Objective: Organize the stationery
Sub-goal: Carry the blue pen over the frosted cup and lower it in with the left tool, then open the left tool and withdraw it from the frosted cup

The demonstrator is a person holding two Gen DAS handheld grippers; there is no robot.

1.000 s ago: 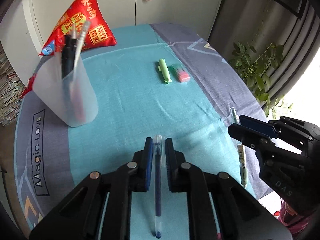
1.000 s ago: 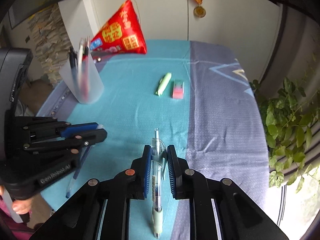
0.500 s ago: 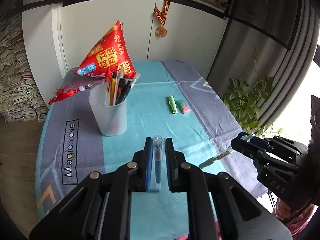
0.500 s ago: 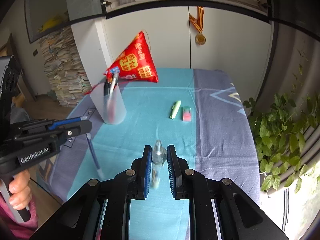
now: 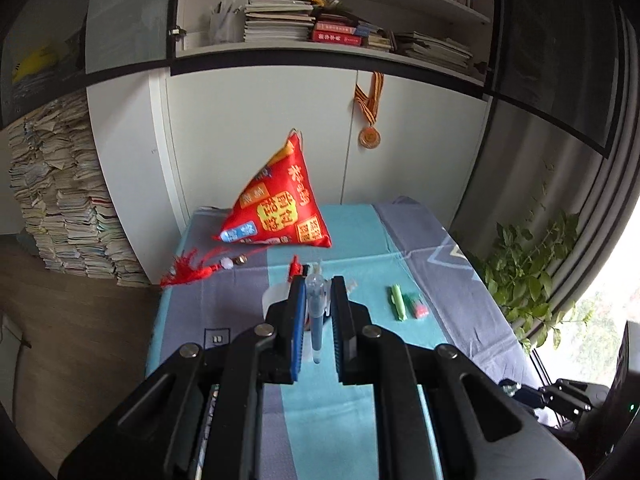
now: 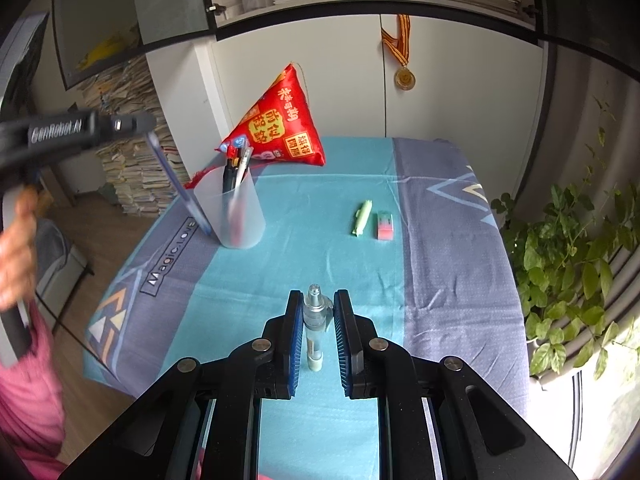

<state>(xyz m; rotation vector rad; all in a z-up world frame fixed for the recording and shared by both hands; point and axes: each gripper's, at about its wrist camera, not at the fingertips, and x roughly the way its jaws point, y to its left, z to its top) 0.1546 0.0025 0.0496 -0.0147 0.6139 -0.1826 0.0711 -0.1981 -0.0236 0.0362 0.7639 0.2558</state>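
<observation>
**Both claws clamped on pens, above the table**

Left wrist view: I see my left gripper (image 5: 316,312) clamped on a blue pen (image 5: 316,320), hanging tip down. The cup (image 5: 272,300) sits just behind the fingers. Highlighter (image 5: 398,302) and eraser (image 5: 418,306) lie side by side on the cloth (image 5: 360,240).

Right wrist view: my right gripper (image 6: 316,328) is clamped on a clear pen (image 6: 314,320). The left gripper's blue pen slants down beside the cup.
</observation>
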